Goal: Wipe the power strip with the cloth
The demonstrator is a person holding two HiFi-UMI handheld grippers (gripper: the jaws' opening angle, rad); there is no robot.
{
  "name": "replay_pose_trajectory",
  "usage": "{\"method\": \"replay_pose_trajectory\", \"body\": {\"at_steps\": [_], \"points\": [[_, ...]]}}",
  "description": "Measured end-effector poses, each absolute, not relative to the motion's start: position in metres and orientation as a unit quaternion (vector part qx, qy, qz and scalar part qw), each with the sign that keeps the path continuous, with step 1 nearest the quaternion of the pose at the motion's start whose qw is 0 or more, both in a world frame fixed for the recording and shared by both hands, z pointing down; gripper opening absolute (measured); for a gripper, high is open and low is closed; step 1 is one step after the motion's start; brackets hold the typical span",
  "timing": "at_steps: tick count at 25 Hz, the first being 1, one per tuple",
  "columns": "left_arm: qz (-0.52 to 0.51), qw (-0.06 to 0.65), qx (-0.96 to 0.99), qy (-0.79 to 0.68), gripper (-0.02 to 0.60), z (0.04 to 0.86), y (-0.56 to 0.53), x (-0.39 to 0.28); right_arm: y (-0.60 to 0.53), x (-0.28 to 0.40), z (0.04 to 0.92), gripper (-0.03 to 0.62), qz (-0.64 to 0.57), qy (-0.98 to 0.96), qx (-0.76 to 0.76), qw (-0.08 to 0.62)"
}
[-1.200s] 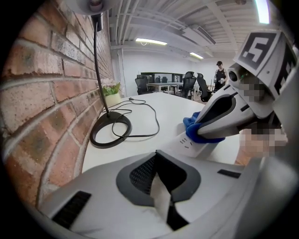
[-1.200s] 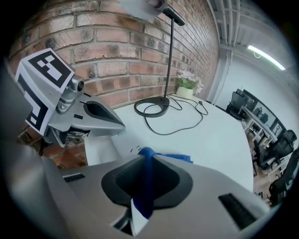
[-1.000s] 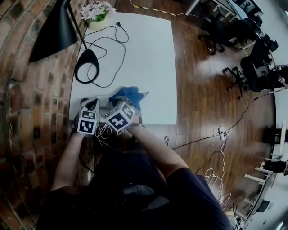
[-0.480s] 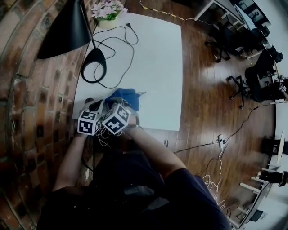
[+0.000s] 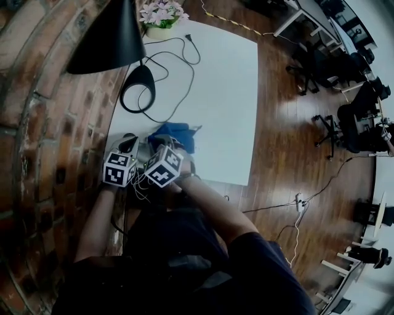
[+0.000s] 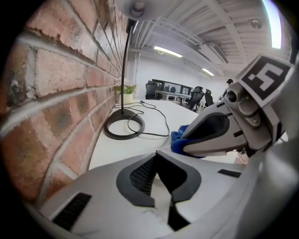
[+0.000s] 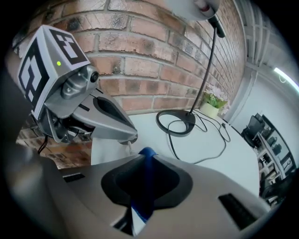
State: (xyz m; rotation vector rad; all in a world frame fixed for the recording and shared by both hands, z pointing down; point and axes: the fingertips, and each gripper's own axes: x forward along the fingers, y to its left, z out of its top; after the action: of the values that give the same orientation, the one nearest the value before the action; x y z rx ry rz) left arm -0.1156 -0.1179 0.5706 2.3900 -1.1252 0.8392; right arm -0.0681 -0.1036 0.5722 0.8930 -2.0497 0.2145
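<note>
The cloth [image 5: 177,132], judged soft and light, is being pinched at a fold by the right gripper [image 7: 144,158]; the left gripper [image 6: 156,156] is being held shut, contents unclear.

**Colours and Patterns: Desk Scene**

- cloth [image 5: 176,133]: bright blue, plain.
- table [image 5: 228,92]: white.
- wall [image 5: 43,123]: red-brown brick, pale mortar lines.
- lamp [image 5: 104,40]: black throughout.
- cable [image 5: 175,61]: black.
- flowers [image 5: 161,11]: pink and white, green leaves.
- floor [image 5: 289,147]: dark brown wood planks.
- left gripper [image 6: 156,156], right gripper [image 7: 142,156]: grey.
- cubes [image 5: 119,170]: black-and-white square markers.
</note>
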Motion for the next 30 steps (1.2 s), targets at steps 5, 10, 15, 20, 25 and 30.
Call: {"method": "replay_pose_trajectory", "body": {"at_steps": [5, 10, 15, 20, 25, 30], "points": [[0.327, 0.195, 0.845, -0.376, 0.009, 0.590, -0.106, -0.108, -0.103, -0.069, 0.572, 0.032, 0.104, -0.822, 0.359, 0.429], [0.332, 0.176, 0.850, -0.368, 0.009, 0.588, -0.100, -0.100, -0.104, -0.071, 0.570, 0.032, 0.124, -0.827, 0.358, 0.416], [0.348, 0.166, 0.852, -0.355, 0.009, 0.590, -0.100, -0.099, -0.104, -0.095, 0.568, 0.031, 0.155, -0.848, 0.315, 0.397], [0.350, 0.172, 0.851, -0.352, 0.009, 0.591, -0.099, -0.100, -0.103, -0.103, 0.569, 0.030, 0.163, -0.851, 0.294, 0.402], [0.370, 0.156, 0.846, -0.352, 0.008, 0.591, -0.098, -0.099, -0.114, -0.096, 0.564, 0.038, 0.186, -0.851, 0.297, 0.392], [0.384, 0.148, 0.841, -0.350, 0.008, 0.590, -0.102, -0.096, -0.115, -0.096, 0.561, 0.040, 0.174, -0.849, 0.302, 0.397]]}}
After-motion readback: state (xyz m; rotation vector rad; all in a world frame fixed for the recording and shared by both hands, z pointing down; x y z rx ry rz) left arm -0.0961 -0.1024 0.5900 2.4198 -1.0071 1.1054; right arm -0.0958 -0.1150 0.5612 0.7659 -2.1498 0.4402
